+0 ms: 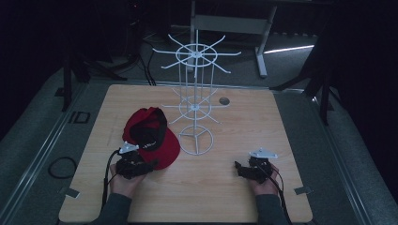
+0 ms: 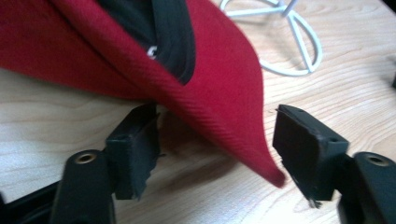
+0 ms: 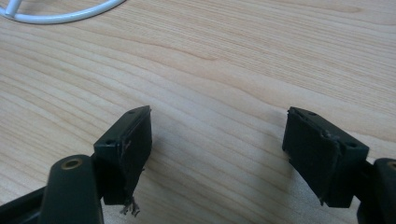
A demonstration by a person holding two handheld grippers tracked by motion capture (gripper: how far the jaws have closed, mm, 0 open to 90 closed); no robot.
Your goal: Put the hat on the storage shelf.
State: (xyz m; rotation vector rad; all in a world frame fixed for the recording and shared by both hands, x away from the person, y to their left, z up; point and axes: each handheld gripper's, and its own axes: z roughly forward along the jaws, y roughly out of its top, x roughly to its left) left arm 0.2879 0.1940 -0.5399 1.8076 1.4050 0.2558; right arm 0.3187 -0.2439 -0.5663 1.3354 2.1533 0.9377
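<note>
A red cap [image 1: 155, 136] with a black inner band lies upside down on the wooden table [image 1: 234, 122], left of a white wire rack [image 1: 196, 93]. My left gripper [image 1: 149, 165] is open at the cap's near edge. In the left gripper view the red brim [image 2: 224, 93] reaches down between the two jaws of the left gripper [image 2: 217, 149], which stand wide apart and do not press it. My right gripper [image 1: 239, 168] rests open low over bare wood at the front right, and in its own view the right gripper [image 3: 217, 154] has nothing between its jaws.
The rack's round white base [image 1: 197, 139] stands mid-table just right of the cap; its ring [image 2: 299, 51] shows beyond the brim. Hooked arms [image 1: 220, 51] spread out at the top. A small dark disc [image 1: 224, 101] sits in the far tabletop. A cable loop [image 1: 61, 166] lies off the table's left.
</note>
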